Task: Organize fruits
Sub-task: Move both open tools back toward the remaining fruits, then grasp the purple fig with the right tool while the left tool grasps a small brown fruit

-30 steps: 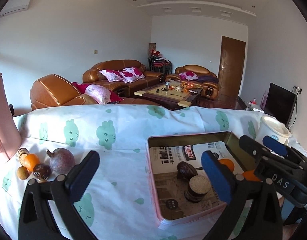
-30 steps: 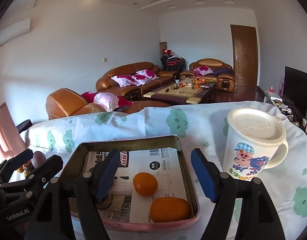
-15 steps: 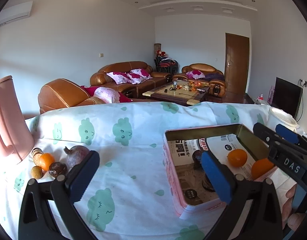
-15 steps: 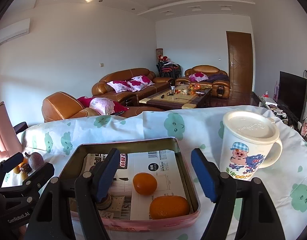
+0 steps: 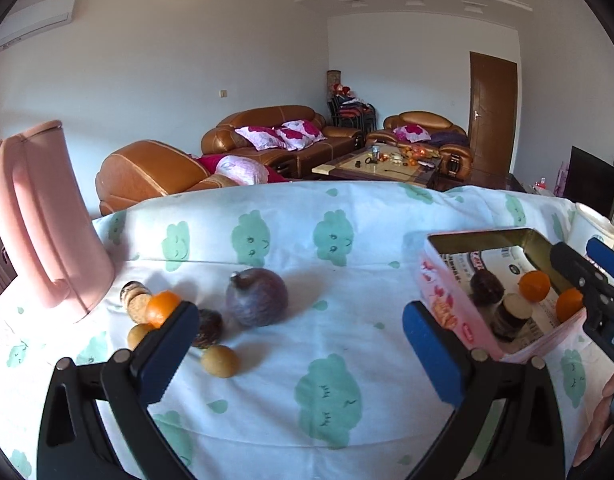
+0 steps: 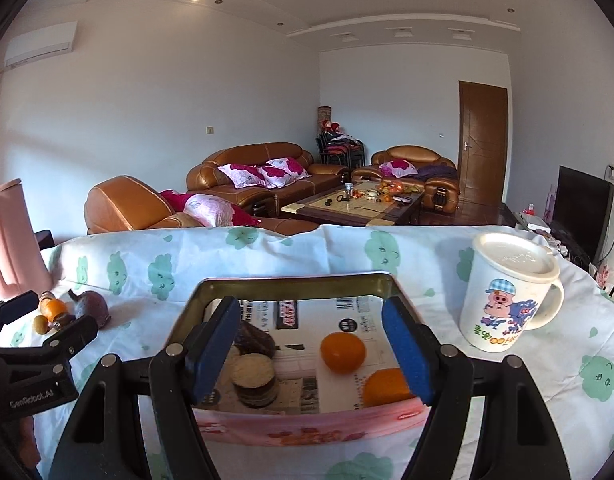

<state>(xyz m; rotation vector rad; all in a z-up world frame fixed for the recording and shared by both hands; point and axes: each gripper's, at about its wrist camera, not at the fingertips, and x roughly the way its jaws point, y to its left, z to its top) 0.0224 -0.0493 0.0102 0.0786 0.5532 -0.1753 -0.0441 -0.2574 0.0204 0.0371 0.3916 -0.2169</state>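
Several fruits sit partly hidden. In the left wrist view the left gripper [image 5: 299,340] stands wide with nothing between its pads, and its left pad covers part of a small orange [image 5: 161,307] and a dark wrinkled fruit [image 5: 207,328] in the loose cluster on the tablecloth [image 5: 331,392]. A large purple fruit [image 5: 257,297] stands clear in that cluster, with a yellow-brown round fruit [image 5: 221,361] in front and another [image 5: 138,335] at the pad's edge; a cut, pale-faced piece [image 5: 134,300] leans by the pink jug [image 5: 47,224], and what it is cannot be told. The jug is cut off at the left in the right wrist view.

The pink tin [image 6: 299,426] lies to the right of the cluster, well apart from it. From the right wrist view the right gripper [image 6: 311,354] hangs over the tin's near wall, jaws spread wide and holding nothing. Its pads hide parts of what lies inside: a dark fruit [image 6: 255,340] behind the left pad, a sliced dark piece with a pale top [image 6: 254,378], a round orange [image 6: 342,352] in plain sight, and a second orange [image 6: 385,386] half covered by the right pad and the tin's wall. Printed paper lines the tin's floor.

A lidded white mug [image 6: 507,292] with a cartoon pig stands just right of the tin. Fingers of the person's right hand [image 5: 599,420] show at the left view's lower right edge, mostly cut off.
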